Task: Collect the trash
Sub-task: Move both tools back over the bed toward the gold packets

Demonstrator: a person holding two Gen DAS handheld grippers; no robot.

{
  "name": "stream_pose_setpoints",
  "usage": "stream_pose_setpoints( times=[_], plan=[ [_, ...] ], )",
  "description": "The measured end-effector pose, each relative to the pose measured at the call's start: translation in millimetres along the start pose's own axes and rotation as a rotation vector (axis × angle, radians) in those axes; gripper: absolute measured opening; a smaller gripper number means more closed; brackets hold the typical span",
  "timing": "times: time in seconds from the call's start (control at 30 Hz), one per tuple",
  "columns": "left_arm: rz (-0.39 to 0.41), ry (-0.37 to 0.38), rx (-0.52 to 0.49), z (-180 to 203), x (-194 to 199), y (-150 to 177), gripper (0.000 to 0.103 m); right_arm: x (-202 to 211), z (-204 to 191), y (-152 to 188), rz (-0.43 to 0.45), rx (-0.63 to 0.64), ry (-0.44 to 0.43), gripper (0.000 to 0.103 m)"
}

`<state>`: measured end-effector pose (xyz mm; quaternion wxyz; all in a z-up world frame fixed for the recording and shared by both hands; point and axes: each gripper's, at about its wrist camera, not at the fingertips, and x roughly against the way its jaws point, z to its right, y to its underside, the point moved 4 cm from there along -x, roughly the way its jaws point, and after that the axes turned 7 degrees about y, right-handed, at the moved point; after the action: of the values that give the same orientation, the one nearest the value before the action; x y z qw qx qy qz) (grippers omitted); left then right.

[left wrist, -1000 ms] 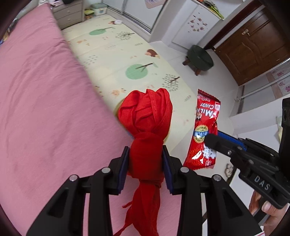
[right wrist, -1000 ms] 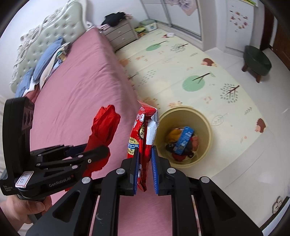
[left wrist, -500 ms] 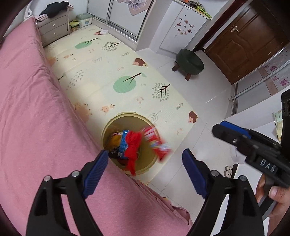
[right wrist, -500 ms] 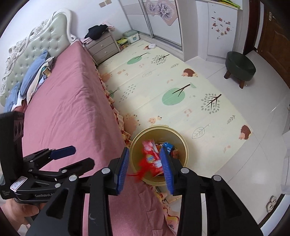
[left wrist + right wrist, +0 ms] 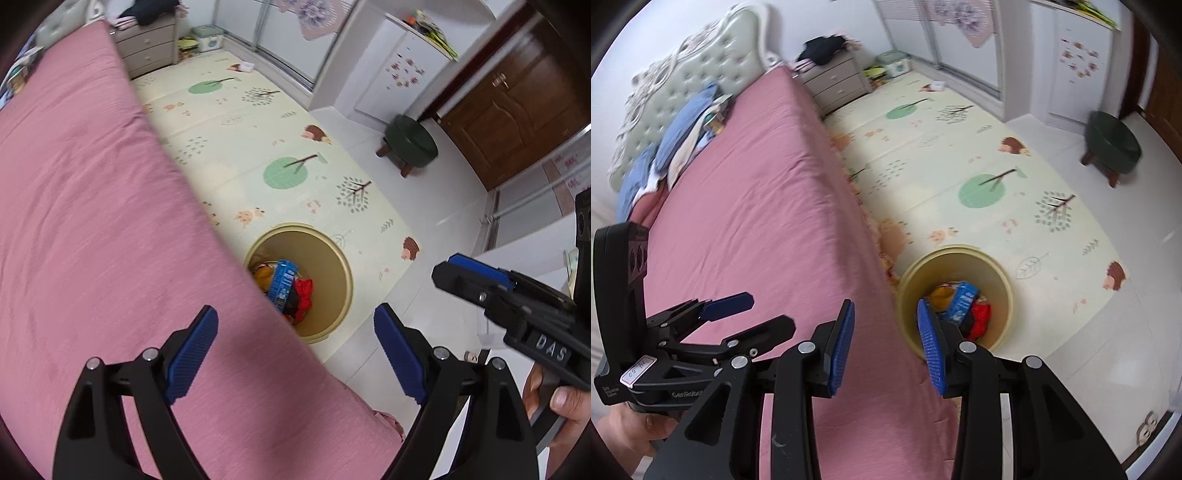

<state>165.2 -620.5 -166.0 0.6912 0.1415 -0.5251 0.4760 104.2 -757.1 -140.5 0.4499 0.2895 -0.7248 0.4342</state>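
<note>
The left gripper point(image 5: 295, 350) is wide open, its jaws opening a bit more, with nothing between them. The right gripper point(image 5: 884, 343) is partly open and empty too. The trash point(image 5: 291, 286) lies inside the yellow bin point(image 5: 345, 275), which sits right beside the pink bed point(image 5: 92, 221). A low hand could bump the bin and tip it, spilling everything.

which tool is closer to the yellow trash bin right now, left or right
Right, as far as these views show. The right tool hangs open at the bin's near rim; the left tool, jaws opening and empty, sits farther over the pink bed.
</note>
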Motion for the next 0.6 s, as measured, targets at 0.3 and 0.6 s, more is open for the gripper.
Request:
stream_pose_setpoints(
  times=[0.3,0.6],
  plan=[
    [0.072,-0.079,0.148,-90.9,61.2,54.7,0.086,-12.6,-103.7,24.5,-0.05,0.137,-0.065,0.036],
    [0.126,-0.166,0.347,-210.7,128.5,142.1,0.086,-38.0,-250.0,73.6,-0.13,0.333,-0.149,0.036]
  ],
)
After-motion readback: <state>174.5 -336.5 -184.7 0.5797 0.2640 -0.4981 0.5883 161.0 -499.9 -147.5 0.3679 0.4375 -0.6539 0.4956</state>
